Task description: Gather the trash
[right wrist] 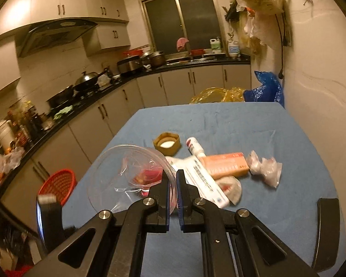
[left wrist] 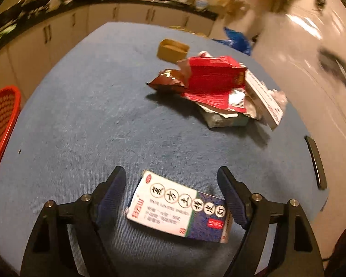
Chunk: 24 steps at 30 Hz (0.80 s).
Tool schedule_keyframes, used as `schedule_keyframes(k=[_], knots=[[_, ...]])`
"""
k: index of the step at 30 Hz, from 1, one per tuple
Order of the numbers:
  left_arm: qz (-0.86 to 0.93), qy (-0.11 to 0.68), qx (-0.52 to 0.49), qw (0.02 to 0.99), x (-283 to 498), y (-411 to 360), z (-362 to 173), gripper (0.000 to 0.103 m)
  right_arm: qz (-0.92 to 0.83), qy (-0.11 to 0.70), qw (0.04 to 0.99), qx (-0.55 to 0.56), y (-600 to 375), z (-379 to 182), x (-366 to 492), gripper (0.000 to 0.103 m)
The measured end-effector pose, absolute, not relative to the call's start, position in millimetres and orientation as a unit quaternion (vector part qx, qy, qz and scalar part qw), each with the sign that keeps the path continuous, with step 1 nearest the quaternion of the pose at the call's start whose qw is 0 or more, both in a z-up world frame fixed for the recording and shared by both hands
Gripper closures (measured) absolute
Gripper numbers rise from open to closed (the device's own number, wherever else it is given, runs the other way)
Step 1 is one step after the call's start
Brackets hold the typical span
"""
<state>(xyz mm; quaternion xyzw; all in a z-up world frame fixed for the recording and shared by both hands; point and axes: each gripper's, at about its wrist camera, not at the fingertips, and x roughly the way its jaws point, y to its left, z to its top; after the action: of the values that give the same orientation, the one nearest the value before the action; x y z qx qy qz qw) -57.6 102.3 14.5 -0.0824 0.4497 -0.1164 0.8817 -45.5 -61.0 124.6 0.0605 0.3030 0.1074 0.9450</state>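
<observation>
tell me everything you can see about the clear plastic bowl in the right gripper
The clear plastic bowl is thin, round and see-through, with crumpled clear film and reddish scraps inside. It is tilted on edge, mouth facing the camera, above the blue tablecloth. The right hand-held gripper is shut on its rim; nothing else visibly touches it.

A matt blue cloth with a fine ribbed weave [left wrist: 80,127] covers the table. The near medicine box [left wrist: 180,210] is smooth printed cardboard with a slight sheen. Farther off, the torn red carton [left wrist: 214,80] shows glossy printed card, and the dark snack wrapper [left wrist: 166,80] beside it looks shiny foil. The clear bowl [right wrist: 126,173] is thin, glossy transparent plastic. At the left, the red basket [right wrist: 60,184] is perforated plastic. The crumpled bag [right wrist: 265,168] on the right is filmy clear plastic.
</observation>
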Motion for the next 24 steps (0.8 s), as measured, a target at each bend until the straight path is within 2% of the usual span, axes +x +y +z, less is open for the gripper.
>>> schedule_keyframes(k=[8, 17, 24], knots=[[-0.148, 0.420, -0.081, 0.892, -60.4, 106.4, 11.4, 0.014, 0.081, 0.316, 0.943, 0.062, -41.3, 129.2, -30.8, 0.097], [-0.149, 0.416, -0.088, 0.893, -67.8, 108.2, 13.0, 0.012, 0.070, 0.309, 0.943, 0.101, -74.5, 122.7, -73.2, 0.097], [-0.116, 0.410, -0.145, 0.893, -79.1, 129.9, 26.5, 0.012, 0.108, 0.307, 0.940, 0.104, -96.1, 118.6, -90.9, 0.097]])
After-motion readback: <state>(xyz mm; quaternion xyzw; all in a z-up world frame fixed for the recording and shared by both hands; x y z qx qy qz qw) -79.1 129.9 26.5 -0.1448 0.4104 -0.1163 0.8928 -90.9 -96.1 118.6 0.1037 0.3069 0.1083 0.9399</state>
